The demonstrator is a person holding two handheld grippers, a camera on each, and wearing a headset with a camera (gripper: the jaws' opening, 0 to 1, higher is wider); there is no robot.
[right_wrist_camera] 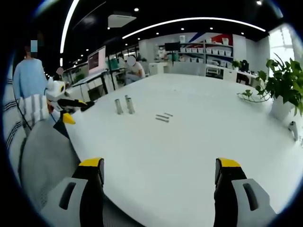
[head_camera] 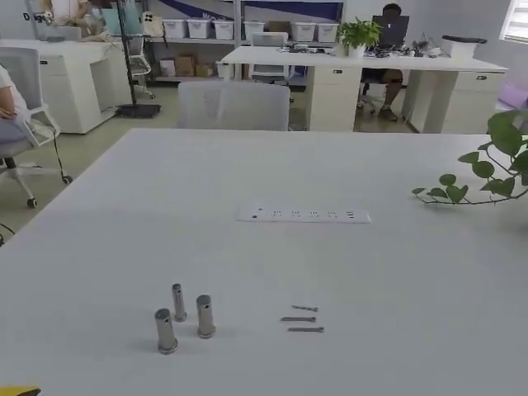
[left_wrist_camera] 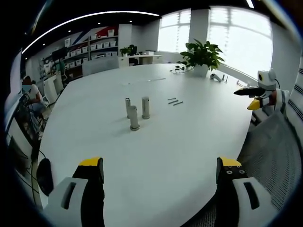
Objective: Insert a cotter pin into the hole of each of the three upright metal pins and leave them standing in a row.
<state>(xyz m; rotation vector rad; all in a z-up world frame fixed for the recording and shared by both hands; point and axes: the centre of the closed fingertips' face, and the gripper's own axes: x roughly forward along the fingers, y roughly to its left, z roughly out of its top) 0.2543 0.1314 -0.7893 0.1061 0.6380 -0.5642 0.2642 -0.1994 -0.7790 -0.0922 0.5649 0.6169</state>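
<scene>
Jaws spread wide, empty, on left gripper (left_wrist_camera: 161,163) and right gripper (right_wrist_camera: 158,163) | three metal pins (head_camera: 205,316) upright, clustered on table (head_camera: 247,181); cotter pins (head_camera: 299,319) loose beside them | step: none inserted yet | next: likely a fine pinch on one flat-lying cotter pin

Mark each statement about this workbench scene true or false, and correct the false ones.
1. Three metal pins stand upright on the table. True.
2. Three cotter pins lie loose beside them. True.
3. The metal pins form one straight row. False: they stand in a triangular cluster.
4. The left gripper is shut on a cotter pin. False: its jaws stand apart, holding nothing.
5. The right gripper is open. True.
</scene>
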